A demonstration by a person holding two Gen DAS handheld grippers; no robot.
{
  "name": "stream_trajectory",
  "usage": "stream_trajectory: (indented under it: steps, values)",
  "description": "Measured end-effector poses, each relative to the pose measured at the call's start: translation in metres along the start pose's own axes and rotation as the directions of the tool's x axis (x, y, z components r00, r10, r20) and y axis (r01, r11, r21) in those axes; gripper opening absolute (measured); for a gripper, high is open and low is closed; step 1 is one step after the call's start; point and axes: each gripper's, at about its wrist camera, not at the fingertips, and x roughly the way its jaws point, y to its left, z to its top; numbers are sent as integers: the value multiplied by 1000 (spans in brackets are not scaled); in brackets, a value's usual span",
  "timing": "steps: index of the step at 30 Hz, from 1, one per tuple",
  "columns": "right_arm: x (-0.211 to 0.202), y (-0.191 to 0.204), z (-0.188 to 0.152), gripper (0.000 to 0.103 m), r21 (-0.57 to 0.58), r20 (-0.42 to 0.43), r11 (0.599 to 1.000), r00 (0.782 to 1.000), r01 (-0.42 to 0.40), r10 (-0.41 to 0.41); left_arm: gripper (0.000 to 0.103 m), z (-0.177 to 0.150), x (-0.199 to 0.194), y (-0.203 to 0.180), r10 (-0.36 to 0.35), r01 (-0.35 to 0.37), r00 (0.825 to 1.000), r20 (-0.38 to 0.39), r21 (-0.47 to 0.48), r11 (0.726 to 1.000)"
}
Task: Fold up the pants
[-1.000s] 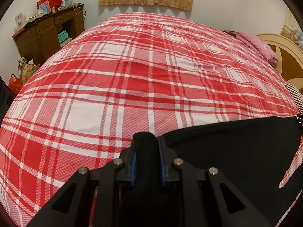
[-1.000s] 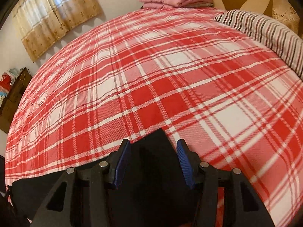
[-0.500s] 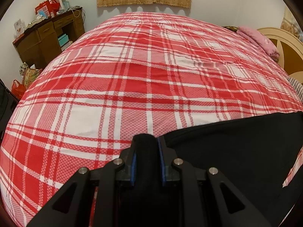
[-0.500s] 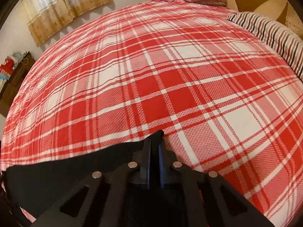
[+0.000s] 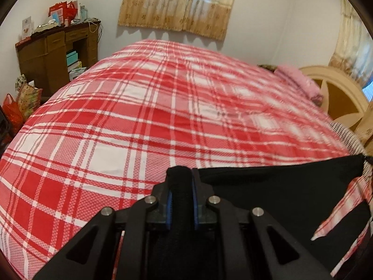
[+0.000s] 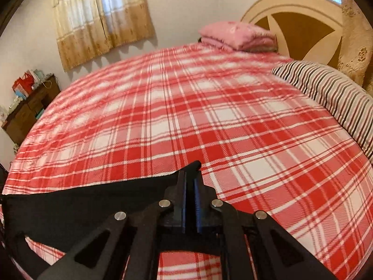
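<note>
Red-and-white plaid bedding point(image 5: 144, 126) covers the bed and fills both wrist views, with tan curtains point(image 5: 179, 4) on the far wall, a brown desk point(image 5: 56, 53) at the left, a pink folded blanket point(image 6: 235, 35) by the cream headboard point(image 6: 300, 23), and a striped pillow point(image 6: 331, 98) along the right edge.

Both cameras now sit higher and farther back than a second ago: more wall and curtain show, and the bedding looks slightly blurred. The left gripper point(image 5: 181, 196) is as it was, its blue-padded fingers point(image 5: 168, 207) pinching a bunched fold of the black pants point(image 5: 279, 193). The right gripper point(image 6: 190, 198), which stood spread around the cloth a second ago and had closed half a second ago, is pressed tight on a corner of the pants.

The pants hang stretched between the two grippers as a taut black band above the near edge of the bed, with plaid visible beneath the cloth in both views.
</note>
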Motion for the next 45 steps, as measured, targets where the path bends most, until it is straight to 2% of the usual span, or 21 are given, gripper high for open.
stream_trajectory:
  steps: [6,13,19,27,37,45]
  values:
    - [-35,-8,-17,5,15,80,998,995,-58,57,13,2,-27,4,-85,87,993,82,-21,996]
    - [-70,-24,-43,5,45,152,991,981,-128,120,13,-7,-52,9,-159,161,978,136,-4,987]
    - [-88,-46,-73,5,94,163,986,980,-135,118,13,-23,-74,14,-226,229,958,176,5,974]
    - [-107,-73,-118,5,140,141,980,983,-139,119,13,-48,-102,18,-281,281,936,211,29,959]
    - [-120,-88,-173,5,154,82,977,988,-145,134,13,-88,-111,27,-275,266,945,176,71,961]
    - [-127,-94,-193,5,149,48,979,990,-141,135,14,-120,-114,28,-239,218,962,130,153,964]
